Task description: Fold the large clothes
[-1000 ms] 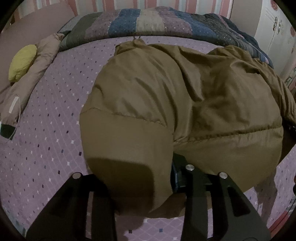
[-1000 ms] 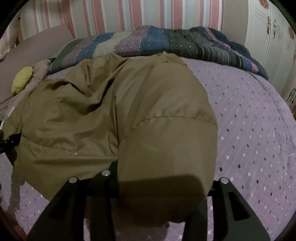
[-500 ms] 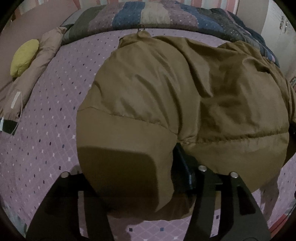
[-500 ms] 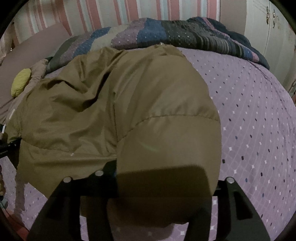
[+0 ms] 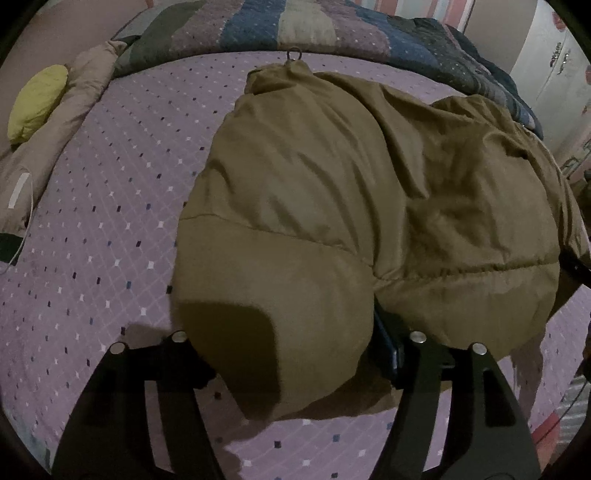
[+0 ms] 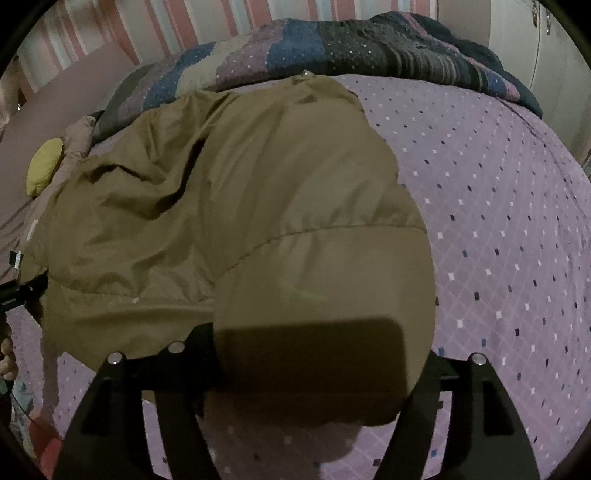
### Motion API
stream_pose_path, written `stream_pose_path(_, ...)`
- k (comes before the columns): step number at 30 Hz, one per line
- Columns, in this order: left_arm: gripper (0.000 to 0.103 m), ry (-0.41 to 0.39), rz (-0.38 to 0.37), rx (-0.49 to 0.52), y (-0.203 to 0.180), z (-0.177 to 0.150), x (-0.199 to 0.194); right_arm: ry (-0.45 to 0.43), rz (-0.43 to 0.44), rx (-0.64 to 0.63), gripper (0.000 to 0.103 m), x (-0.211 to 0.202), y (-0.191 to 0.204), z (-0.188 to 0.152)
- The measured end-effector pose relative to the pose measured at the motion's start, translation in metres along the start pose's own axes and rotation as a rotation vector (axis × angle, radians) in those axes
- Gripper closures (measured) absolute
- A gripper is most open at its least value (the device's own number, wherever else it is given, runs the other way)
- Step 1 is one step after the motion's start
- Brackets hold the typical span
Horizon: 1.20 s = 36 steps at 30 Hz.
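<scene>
A large olive-brown padded jacket [image 5: 369,184] [image 6: 221,203] lies folded on the purple dotted bed sheet [image 5: 92,240] [image 6: 498,221], its collar loop toward the far side. My left gripper [image 5: 288,350] stands at the jacket's near left corner, and its jaws are opening with the puffy corner lobe between the fingers [image 5: 177,354]. My right gripper [image 6: 317,354] is at the near right corner. Its jaws are opening too, around the other lobe. The fabric covers the fingertips of both, and I see no pad pressing it.
A patchwork quilt [image 5: 295,26] [image 6: 332,48] is bunched along the far side of the bed. A yellow cushion [image 5: 37,96] rests on a beige pillow [image 5: 55,147] at the far left. White cupboard doors [image 5: 554,74] stand at the right. The bed's near edge is just below the grippers.
Both grippers' fingers have spread much wider around the jacket's near corners. The jacket has stayed on the sheet in the same shape. Both views have tipped slightly downward.
</scene>
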<state>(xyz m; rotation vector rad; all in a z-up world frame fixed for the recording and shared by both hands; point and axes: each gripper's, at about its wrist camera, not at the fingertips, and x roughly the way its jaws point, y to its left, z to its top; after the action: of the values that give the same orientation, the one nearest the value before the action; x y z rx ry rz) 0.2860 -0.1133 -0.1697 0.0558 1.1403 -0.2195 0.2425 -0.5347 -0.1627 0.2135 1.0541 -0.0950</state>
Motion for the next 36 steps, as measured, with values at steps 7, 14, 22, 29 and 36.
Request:
stream_pose_path(7,0.029,0.002,-0.056,-0.013,0.014,0.008,0.006,-0.002,0.022,0.015,0.028,-0.003,-0.007,0.001)
stream_pose_path(14,0.003,-0.037,0.04,-0.003,0.024,-0.005,0.009,0.005,0.055,0.03,0.023,0.0,-0.019,-0.003)
stream_pose_path(22,0.007,-0.069,0.072,0.02,0.028,-0.011,-0.015,-0.014,0.059,0.02,0.023,-0.012,-0.023,-0.007)
stream_pose_path(29,0.01,-0.109,0.098,0.005,0.032,-0.015,-0.038,-0.019,0.046,0.001,0.022,-0.027,-0.028,-0.01)
stream_pose_path(36,0.01,-0.102,0.102,-0.071,0.061,-0.017,-0.052,-0.041,0.037,-0.008,0.022,-0.04,-0.029,-0.013)
